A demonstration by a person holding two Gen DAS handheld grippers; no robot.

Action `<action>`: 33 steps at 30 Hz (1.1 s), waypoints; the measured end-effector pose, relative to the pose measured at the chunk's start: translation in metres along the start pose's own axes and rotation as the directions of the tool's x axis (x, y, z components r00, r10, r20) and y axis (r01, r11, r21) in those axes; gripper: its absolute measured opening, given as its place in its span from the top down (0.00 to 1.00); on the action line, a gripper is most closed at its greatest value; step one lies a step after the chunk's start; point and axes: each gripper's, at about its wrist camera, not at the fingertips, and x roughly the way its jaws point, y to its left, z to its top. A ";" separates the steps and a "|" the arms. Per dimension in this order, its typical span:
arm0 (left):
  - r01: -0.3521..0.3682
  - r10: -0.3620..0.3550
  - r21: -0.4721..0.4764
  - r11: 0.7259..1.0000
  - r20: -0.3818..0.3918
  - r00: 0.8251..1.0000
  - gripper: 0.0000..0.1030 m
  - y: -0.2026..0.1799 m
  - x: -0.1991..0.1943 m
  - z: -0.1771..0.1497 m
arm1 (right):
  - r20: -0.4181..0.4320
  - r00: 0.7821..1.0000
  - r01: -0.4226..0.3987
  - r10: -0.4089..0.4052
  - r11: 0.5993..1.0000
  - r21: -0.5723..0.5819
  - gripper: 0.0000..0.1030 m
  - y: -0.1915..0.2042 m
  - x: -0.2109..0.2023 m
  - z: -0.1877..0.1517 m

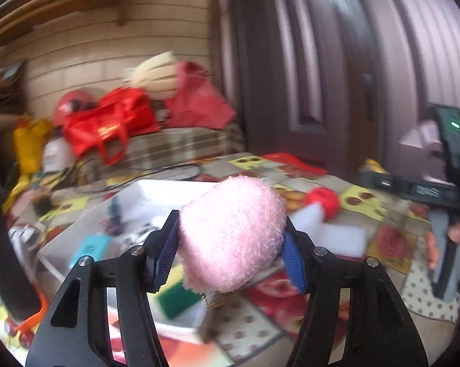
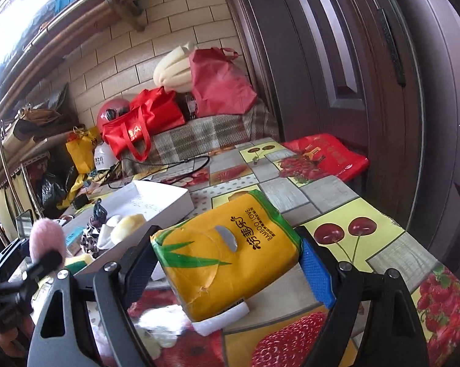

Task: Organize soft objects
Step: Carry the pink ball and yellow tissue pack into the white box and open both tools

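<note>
Fruit-print bench (image 2: pixel 337 189): left jaws pinch fluffy pink puff (image 1: pixel 233 232), right jaws clamp yellow tissue pack (image 2: pixel 227 253), likely for sorting.

Left wrist view motion-blurred throughout. Right wrist view sharp; overexposed daylight glare at upper left. Both show fisheye bending and dark vignetted corners.

Left wrist view: looks forward, slightly downward, close over the fruit-print tablecloth (image 1: pixel 389 244), toward the beige tiled wall (image 1: pixel 107 58) and dark panelled door (image 1: pixel 321 61). Right wrist view: same heading, equally close. Shared: white flat box (image 1: pixel 156 192) (image 2: pixel 156 198), glossy red tote bag (image 1: pixel 107 125) (image 2: pixel 138 122), wall (image 2: pixel 123 55), door (image 2: pixel 337 61), tablecloth (image 2: pixel 380 232).
</note>
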 end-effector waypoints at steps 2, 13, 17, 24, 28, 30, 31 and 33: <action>-0.050 0.049 -0.056 0.997 -0.019 0.999 0.41 0.025 0.003 -0.001 | -0.001 1.000 0.000 0.000 0.999 -0.033 0.17 0.011 0.000 0.000; -0.235 0.233 -0.087 0.968 -0.034 0.972 0.40 0.092 0.007 -0.010 | -0.107 0.991 -0.101 0.078 0.968 -0.231 0.17 0.085 0.033 -0.016; -0.265 0.260 -0.099 0.959 -0.060 0.964 0.40 0.104 0.027 -0.005 | -0.141 0.983 -0.150 0.118 0.958 -0.245 0.17 0.111 0.048 -0.020; -0.316 0.306 -0.119 0.941 -0.096 0.947 0.40 0.120 0.063 0.004 | -0.153 0.977 -0.183 0.152 0.959 -0.218 0.17 0.149 0.090 -0.015; -0.347 0.330 -0.139 0.928 -0.129 0.935 0.40 0.130 0.079 0.006 | -0.168 0.973 -0.196 0.156 0.945 -0.260 0.17 0.175 0.106 -0.015; -0.357 0.338 -0.138 0.924 -0.145 0.930 0.40 0.132 0.086 0.007 | -0.180 0.972 -0.195 0.150 0.942 -0.271 0.17 0.184 0.117 -0.014; -0.360 0.339 -0.136 0.923 -0.152 0.928 0.40 0.133 0.088 0.007 | -0.186 0.973 -0.189 0.141 0.943 -0.275 0.17 0.189 0.125 -0.012; -0.360 0.335 -0.137 0.923 -0.172 0.926 0.40 0.135 0.094 0.007 | -0.175 0.977 -0.169 0.122 0.945 -0.280 0.17 0.193 0.134 -0.010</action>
